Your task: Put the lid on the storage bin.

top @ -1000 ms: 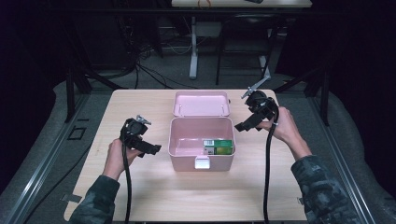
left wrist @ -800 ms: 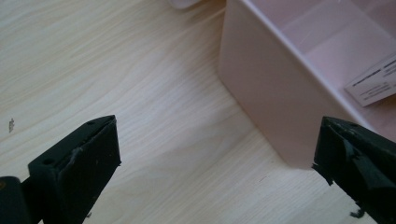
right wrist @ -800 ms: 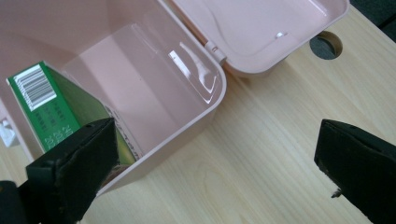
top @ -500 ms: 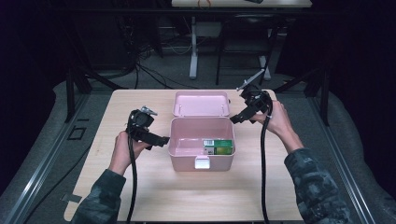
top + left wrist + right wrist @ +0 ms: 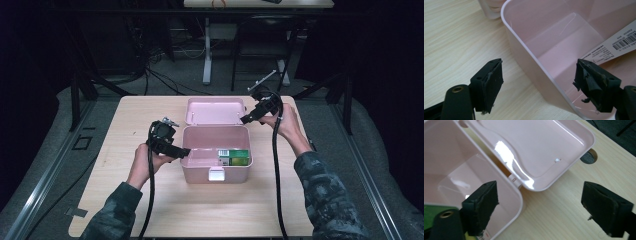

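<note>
barcode label (image 5: 621,43) in left gripper view, lid (image 5: 536,147) in right

Camouflage sleeves (image 5: 325,192), black cabled grippers.

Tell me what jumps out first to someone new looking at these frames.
The open pink box at the middle of the wooden table, its lid lying flat behind it. Inside, at its right end, lies a green carton with a barcode label. The left gripper straddles the box's left wall with open jaws that have just been closing; the right gripper, also just closing, hovers open at the back right corner.
</note>
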Tool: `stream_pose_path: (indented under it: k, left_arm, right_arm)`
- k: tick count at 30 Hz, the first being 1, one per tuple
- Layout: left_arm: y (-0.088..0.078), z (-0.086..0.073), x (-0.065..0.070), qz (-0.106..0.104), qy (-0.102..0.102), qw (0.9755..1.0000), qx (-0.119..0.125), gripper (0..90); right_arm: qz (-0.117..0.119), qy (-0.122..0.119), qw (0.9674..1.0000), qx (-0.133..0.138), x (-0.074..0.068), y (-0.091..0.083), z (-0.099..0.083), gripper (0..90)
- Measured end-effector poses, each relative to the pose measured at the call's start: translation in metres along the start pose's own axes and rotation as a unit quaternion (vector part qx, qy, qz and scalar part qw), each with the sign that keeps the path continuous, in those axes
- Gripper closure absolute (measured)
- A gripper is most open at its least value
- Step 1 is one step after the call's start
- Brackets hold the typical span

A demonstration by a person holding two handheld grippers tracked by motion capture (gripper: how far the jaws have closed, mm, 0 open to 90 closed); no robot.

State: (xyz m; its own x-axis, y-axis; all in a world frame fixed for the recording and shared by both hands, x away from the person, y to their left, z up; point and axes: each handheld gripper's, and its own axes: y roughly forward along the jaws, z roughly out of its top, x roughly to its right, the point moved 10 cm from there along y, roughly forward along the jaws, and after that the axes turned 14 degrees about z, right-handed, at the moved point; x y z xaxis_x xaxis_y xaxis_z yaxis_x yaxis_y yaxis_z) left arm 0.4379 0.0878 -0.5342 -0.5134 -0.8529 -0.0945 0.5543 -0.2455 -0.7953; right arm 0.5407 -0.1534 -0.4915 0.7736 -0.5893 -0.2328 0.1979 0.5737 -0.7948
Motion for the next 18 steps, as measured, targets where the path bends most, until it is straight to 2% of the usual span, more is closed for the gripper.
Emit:
stream_pose_path:
  k: [1,6,9,14,18]
  left_arm:
    - [0.003,-0.001,0.002,-0.001,0.000,1.0000,-0.003,31.3]
    - [0.008,-0.003,0.004,-0.004,-0.008,0.9999,-0.007,43.7]
    - [0.010,-0.005,0.006,-0.016,-0.018,0.9996,-0.012,50.2]
    - [0.012,-0.006,0.005,-0.004,-0.022,0.9996,-0.015,60.9]
    - [0.012,-0.006,0.005,0.003,-0.028,0.9995,-0.012,62.3]
  right_arm:
    - [-0.001,0.009,1.0000,0.001,0.005,0.005,0.003,17.8]
    - [-0.013,0.027,0.9995,0.005,0.017,0.015,0.006,29.1]
    - [-0.015,0.042,0.9990,0.011,0.024,0.021,0.008,34.8]
    - [-0.024,0.048,0.9983,0.022,0.033,0.032,0.013,43.6]
    - [-0.031,0.062,0.9972,0.027,0.041,0.043,0.014,50.7]
